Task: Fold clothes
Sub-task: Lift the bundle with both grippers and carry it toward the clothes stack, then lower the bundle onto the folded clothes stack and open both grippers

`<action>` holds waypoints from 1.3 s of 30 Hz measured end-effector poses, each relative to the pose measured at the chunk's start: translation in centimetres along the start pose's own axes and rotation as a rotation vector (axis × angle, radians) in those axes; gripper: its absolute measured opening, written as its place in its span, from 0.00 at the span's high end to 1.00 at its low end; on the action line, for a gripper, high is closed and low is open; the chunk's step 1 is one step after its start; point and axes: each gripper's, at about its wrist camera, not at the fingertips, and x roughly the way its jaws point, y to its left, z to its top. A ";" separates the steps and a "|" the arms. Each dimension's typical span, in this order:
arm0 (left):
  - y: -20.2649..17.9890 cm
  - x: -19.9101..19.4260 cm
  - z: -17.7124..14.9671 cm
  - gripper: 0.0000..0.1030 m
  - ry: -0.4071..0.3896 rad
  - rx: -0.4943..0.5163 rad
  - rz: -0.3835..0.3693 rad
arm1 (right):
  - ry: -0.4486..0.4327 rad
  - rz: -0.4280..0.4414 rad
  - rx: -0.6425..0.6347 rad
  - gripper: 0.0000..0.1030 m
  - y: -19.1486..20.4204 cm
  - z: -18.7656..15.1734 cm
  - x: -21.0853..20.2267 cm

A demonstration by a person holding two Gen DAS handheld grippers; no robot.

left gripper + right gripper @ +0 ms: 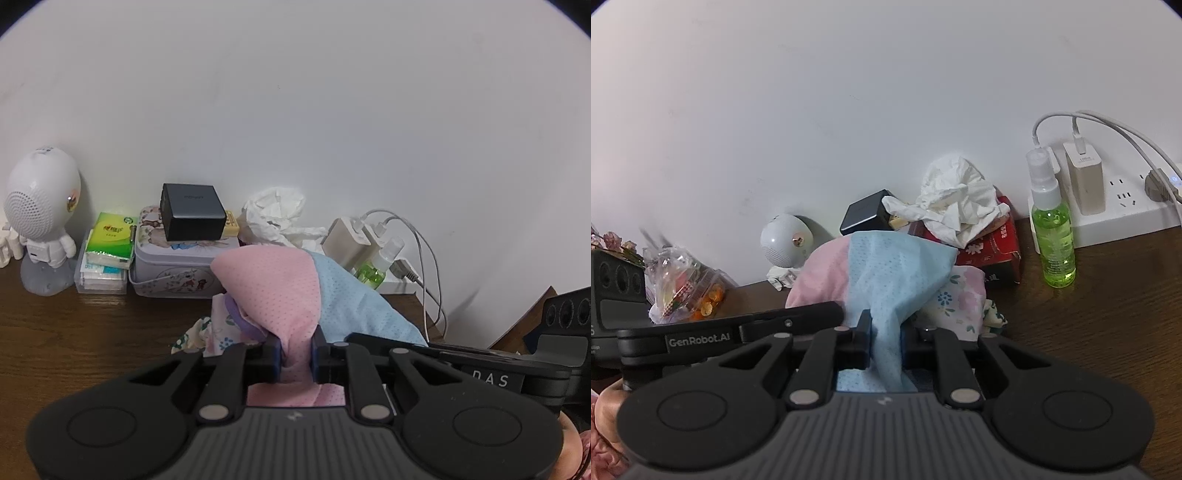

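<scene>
A: Left tongs (296, 354) pinch the garment's (280, 291) pink half, right tongs (886, 345) its blue half, nearly closed, lifted over the bench (74, 332).

B: It could brush the spray bottle (1052, 236) or tissues (956, 199) behind and topple them.

Two black handheld tools side by side, both angled downward. Left tool (297, 352): jaws nearly closed, pinching pink fabric betw. blue pads. Right tool (886, 341): jaws nearly closed, pinching blue fabric. Each tool's body shows at the edge of the other's view.
</scene>
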 end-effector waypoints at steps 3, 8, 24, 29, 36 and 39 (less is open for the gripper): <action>0.3 -0.7 0.0 0.67 -0.011 0.005 0.009 | -0.011 0.002 0.003 0.76 -0.3 0.1 -0.4; -0.9 -3.2 0.0 0.62 -0.066 0.154 0.119 | -0.061 -0.060 -0.037 0.60 -0.2 0.6 -2.7; -3.5 0.9 0.3 0.94 0.058 0.332 0.274 | 0.036 -0.213 -0.203 0.85 3.6 2.0 0.8; -2.8 0.5 0.4 0.89 0.057 0.303 0.256 | 0.022 -0.206 -0.209 0.85 3.5 1.0 1.0; -4.0 -1.2 2.6 0.88 -0.039 0.288 0.219 | -0.101 -0.168 -0.272 0.83 5.3 0.3 -4.7; -4.6 0.5 3.2 0.89 -0.017 0.301 0.245 | -0.052 -0.186 -0.308 0.83 5.8 -0.4 -4.2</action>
